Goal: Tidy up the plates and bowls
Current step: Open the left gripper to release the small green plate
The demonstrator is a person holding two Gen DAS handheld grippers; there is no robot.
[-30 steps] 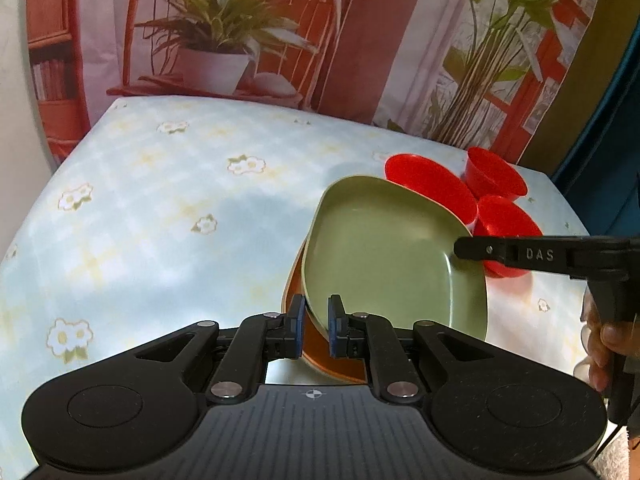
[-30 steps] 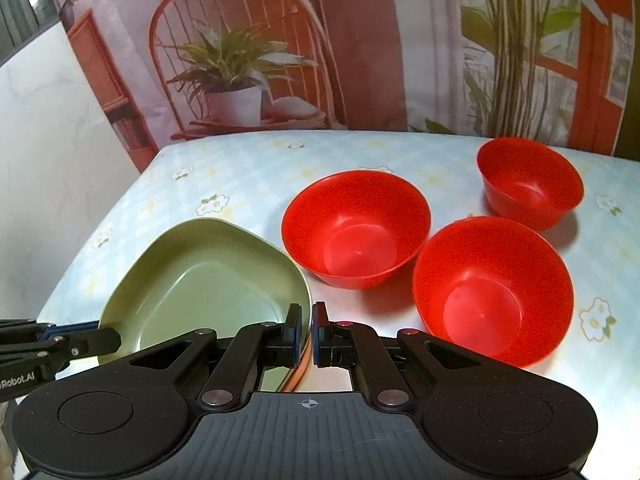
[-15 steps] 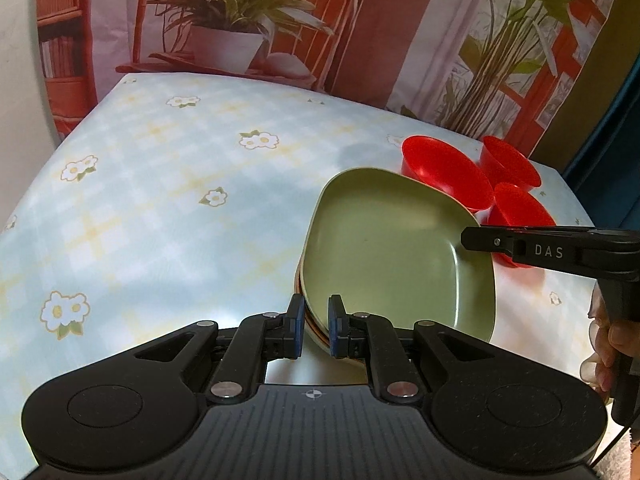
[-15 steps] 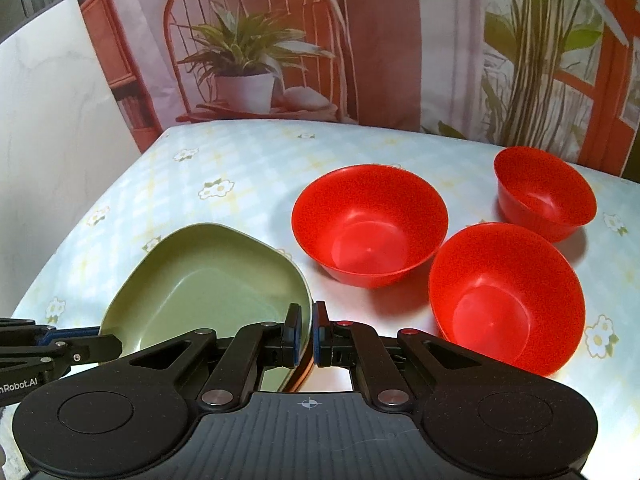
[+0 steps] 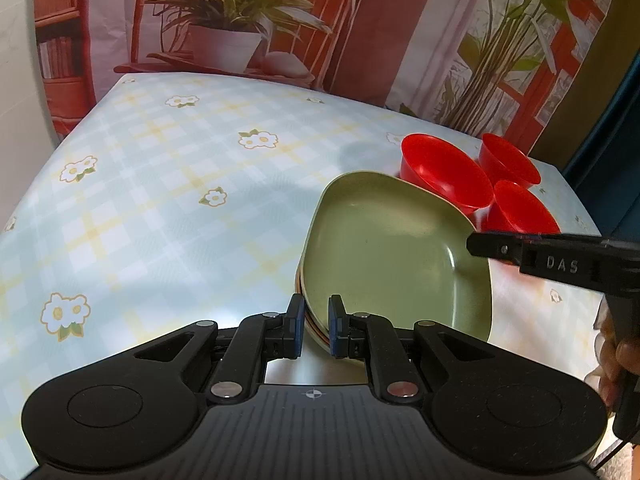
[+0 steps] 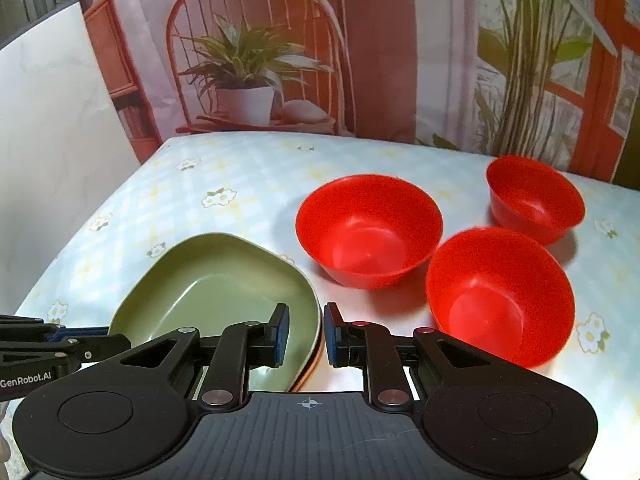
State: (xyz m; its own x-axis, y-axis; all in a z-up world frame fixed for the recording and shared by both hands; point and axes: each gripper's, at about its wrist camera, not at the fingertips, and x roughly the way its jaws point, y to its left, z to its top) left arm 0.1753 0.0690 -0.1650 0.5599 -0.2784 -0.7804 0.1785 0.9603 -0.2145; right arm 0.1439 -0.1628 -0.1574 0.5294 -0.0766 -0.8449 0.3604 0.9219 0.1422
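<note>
On the flowered surface [image 6: 248, 184]: a stack of plates and three red bowls
Plate stack: green plate [image 5: 384, 248] on top, orange plate [image 6: 310, 368] edge showing beneath, near the front edge
Left gripper [image 5: 314, 326]: fingers slightly apart, straddling the near rim of the stack; contact cannot be told
Right gripper [image 6: 305, 334]: fingers parted around the stack's right rim, a gap showing on both sides
Bowls: large bowl [image 6: 368, 228] just beside the stack, second bowl [image 6: 500, 296] to its right, smaller bowl [image 6: 534, 198] behind
</note>
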